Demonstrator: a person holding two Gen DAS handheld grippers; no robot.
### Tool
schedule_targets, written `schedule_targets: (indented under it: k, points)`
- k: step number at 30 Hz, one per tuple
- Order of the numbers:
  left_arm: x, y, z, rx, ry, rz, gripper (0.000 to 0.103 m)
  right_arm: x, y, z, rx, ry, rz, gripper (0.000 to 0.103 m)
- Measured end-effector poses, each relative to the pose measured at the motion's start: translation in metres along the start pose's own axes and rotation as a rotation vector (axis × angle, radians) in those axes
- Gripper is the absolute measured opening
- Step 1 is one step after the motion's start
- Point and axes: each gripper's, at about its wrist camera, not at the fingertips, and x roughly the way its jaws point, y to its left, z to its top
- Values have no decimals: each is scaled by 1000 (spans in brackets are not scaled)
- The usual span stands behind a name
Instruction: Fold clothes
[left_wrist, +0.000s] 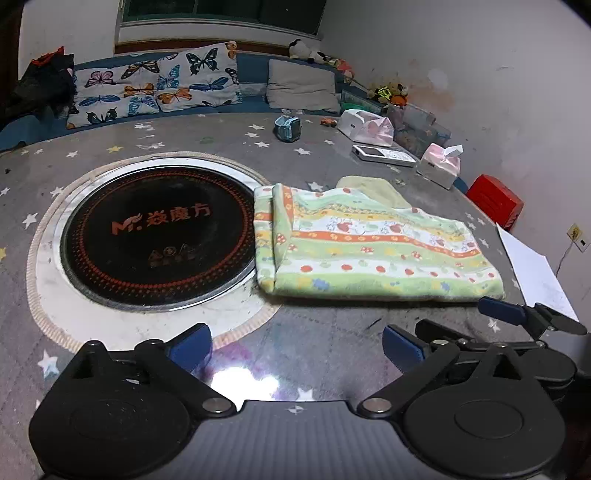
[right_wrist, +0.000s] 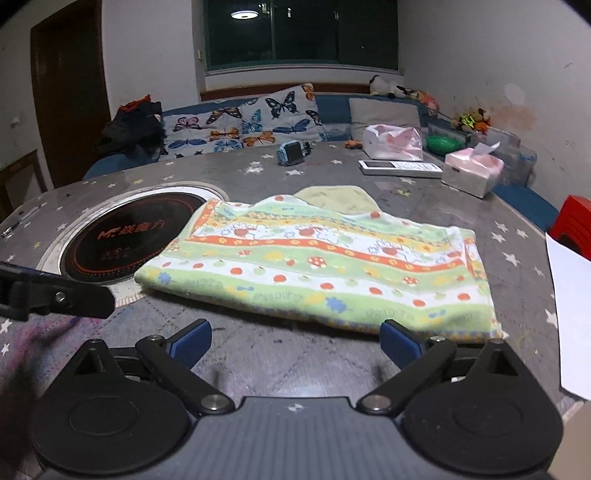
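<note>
Just ahead of both spread grippers (left_wrist: 296, 345) (right_wrist: 295, 341) lies the folded cloth (right_wrist: 317, 266).

Table (left_wrist: 325, 332) w/ inset cooktop (left_wrist: 159, 236) sitting at centre-left. Folded cloth (left_wrist: 369, 251) lying on table just right of cooktop, its left edge touching cooktop rim; smaller cloth (left_wrist: 373, 188) peeking out from under its far side. Behind these, going left to right: watch (left_wrist: 287, 127), bag (left_wrist: 365, 125), remote (left_wrist: 384, 155), tissue box (left_wrist: 441, 164). Paper sheet (left_wrist: 535, 273) overhanging table's right edge. Cushions (left_wrist: 155, 85) resting on bench beyond table. Left gripper (left_wrist: 297, 345) and right gripper (right_wrist: 295, 341) both hovering at near edge, before cloth, apart from it; right one sitting right of left.
</note>
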Motion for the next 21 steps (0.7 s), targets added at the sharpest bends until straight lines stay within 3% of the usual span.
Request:
schedule_targets:
  k: [21]
  points:
    - [-11,-1,-13,-13,-20,4,102,-2,6,-9,36,9,-28,103]
